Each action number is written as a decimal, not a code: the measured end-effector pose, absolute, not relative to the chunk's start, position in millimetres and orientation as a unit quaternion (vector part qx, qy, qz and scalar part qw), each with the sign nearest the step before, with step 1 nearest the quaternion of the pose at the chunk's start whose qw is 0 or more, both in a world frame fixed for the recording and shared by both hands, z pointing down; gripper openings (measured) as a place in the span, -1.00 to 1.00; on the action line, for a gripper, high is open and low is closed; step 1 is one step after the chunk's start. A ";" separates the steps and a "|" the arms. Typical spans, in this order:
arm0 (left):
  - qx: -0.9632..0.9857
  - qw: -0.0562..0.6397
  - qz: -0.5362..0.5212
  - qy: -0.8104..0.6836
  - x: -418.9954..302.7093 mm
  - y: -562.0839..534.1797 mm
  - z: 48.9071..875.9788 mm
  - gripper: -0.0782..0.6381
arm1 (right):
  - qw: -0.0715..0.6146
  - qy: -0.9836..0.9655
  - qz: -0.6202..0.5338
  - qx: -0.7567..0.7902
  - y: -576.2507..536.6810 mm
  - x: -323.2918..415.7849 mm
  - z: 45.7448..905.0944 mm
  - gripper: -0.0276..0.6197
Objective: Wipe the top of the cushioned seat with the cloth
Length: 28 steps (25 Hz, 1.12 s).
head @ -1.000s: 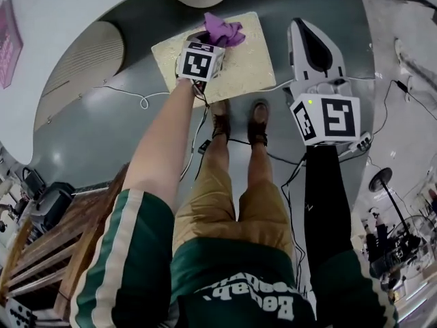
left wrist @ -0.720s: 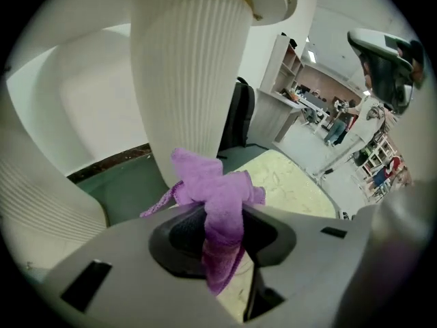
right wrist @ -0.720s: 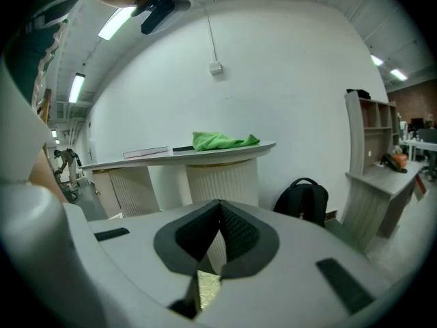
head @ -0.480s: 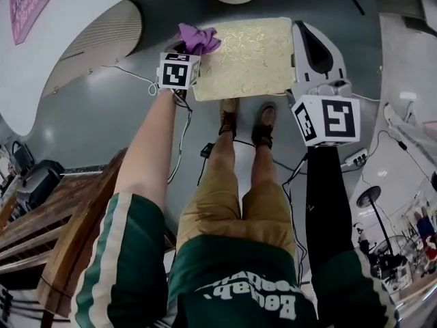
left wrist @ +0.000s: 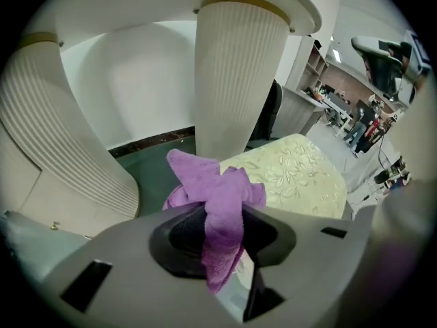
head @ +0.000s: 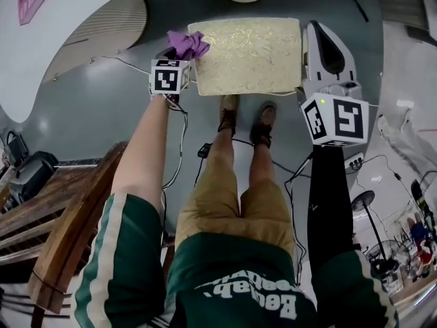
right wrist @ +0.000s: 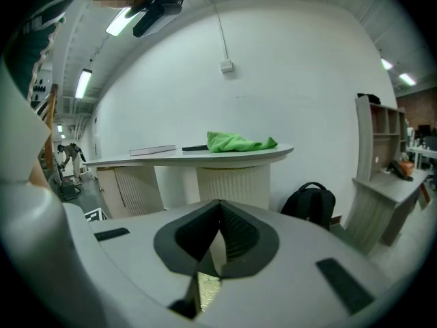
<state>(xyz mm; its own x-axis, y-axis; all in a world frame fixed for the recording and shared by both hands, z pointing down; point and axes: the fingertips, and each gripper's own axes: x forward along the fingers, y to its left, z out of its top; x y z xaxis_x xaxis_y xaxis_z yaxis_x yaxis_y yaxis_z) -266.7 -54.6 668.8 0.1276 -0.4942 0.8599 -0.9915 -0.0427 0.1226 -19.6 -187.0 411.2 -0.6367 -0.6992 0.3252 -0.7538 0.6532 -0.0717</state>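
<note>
Head view first: a second ago the purple cloth (head: 186, 44) was sitting up on the cushioned seat (head: 249, 57), toward its far left part. Half a second ago it had slid to the left edge. Now it's bunched right at the far left corner, mostly hanging out past the edge over the grey floor (head: 102, 108). The left gripper (head: 175, 55) went along with it and is now beside the seat rather than over it. The right gripper (head: 321, 33) hasn't really budged, it's still parked along the seat's right side. The seat top is pale gold with a leafy pattern, roughly square, and the person's brown shoes (head: 229, 118) are right at its near edge.

Left gripper view: the jaws are clamped on the cloth, which sticks up between them in a crumpled tuft with a flap hanging down the front. It looks like soft fuzzy microfibre. The seat is behind and to the right of it. Can't tell from here if the cloth is actually touching the seat. A ribbed cream pedestal (left wrist: 239, 74) stands just past the seat.

Right gripper view: jaws are together, nothing held. Past them, a curved white table (right wrist: 191, 157) has a green rag (right wrist: 239, 142) on it, and a black backpack (right wrist: 311, 207) is on the floor to the right.
</note>
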 end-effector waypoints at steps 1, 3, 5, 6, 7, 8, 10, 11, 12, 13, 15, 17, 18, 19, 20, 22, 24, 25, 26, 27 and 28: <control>0.649 0.378 0.317 -0.579 -263.2 -58.3 663.1 -0.41 | 0.135 -0.898 0.100 0.408 -187.0 -14.7 410.6 -0.89; 0.668 0.359 0.305 -0.577 -248.2 -68.7 649.9 -0.41 | 0.132 -0.894 0.101 0.416 -187.3 -1.7 411.0 -0.89; 0.692 0.335 0.294 -0.567 -225.3 -82.4 637.8 -0.41 | 0.130 -0.890 0.102 0.424 -188.6 12.4 412.7 -0.89; 0.704 0.326 0.288 -0.562 -212.7 -89.0 632.2 -0.41 | 0.129 -0.889 0.103 0.428 -188.8 18.5 412.8 -0.89; 0.714 0.319 0.282 -0.556 -199.7 -94.6 626.7 -0.41 | 0.128 -0.887 0.103 0.431 -188.3 23.7 411.9 -0.89; 0.722 0.314 0.277 -0.551 -186.2 -99.4 621.6 -0.41 | 0.127 -0.885 0.103 0.435 -187.1 28.2 410.3 -0.89; 0.738 0.310 0.265 -0.538 -156.2 -107.0 613.8 -0.41 | 0.125 -0.882 0.105 0.442 -184.3 37.0 407.3 -0.89; 0.745 0.311 0.258 -0.531 -139.1 -110.2 611.5 -0.41 | 0.125 -0.880 0.107 0.445 -182.8 41.8 406.8 -0.89; 0.751 0.314 0.251 -0.524 -120.5 -112.4 610.2 -0.41 | 0.124 -0.879 0.108 0.448 -180.9 46.8 407.2 -0.89; 0.757 0.320 0.243 -0.515 -100.4 -113.5 609.9 -0.41 | 0.125 -0.877 0.109 0.450 -178.6 51.9 408.1 -0.89; 0.770 0.332 0.230 -0.495 -59.2 -113.2 611.9 -0.41 | 0.127 -0.875 0.111 0.454 -173.5 62.3 410.3 -0.89; 0.781 0.338 0.223 -0.476 -21.2 -113.9 616.6 -0.41 | 0.129 -0.871 0.114 0.459 -169.5 73.5 412.2 -0.89; 0.785 0.341 0.220 -0.468 -4.0 -115.3 619.4 -0.41 | 0.129 -0.869 0.116 0.463 -167.9 79.6 413.1 -0.89; 0.788 0.345 0.220 -0.460 12.1 -117.0 623.2 -0.41 | 0.130 -0.867 0.118 0.466 -166.5 85.9 414.2 -0.89; 0.790 0.350 0.222 -0.451 26.9 -118.3 628.5 -0.41 | 0.131 -0.864 0.120 0.470 -165.3 92.5 415.4 -0.89; 0.790 0.360 0.244 -0.432 50.2 -118.3 645.8 -0.41 | 0.132 -0.860 0.126 0.477 -163.4 105.4 418.8 -0.89; 0.784 0.365 0.275 -0.420 60.7 -114.1 666.8 -0.41 | 0.134 -0.857 0.132 0.480 -161.3 115.2 422.7 -0.89; 0.782 0.364 0.284 -0.418 61.7 -112.8 672.5 -0.41 | 0.134 -0.855 0.135 0.482 -160.1 118.6 424.0 -0.89; 0.781 0.364 0.288 -0.418 61.4 -112.3 674.2 -0.41 | 0.134 -0.854 0.137 0.484 -159.0 121.3 424.6 -0.89; 0.781 0.363 0.293 -0.416 60.4 -111.7 673.9 -0.41 | 0.132 -0.853 0.139 0.486 -157.9 123.2 424.6 -0.89; 0.780 0.362 0.298 -0.414 59.0 -110.6 673.1 -0.41 | 0.131 -0.852 0.140 0.487 -157.3 124.2 424.3 -0.89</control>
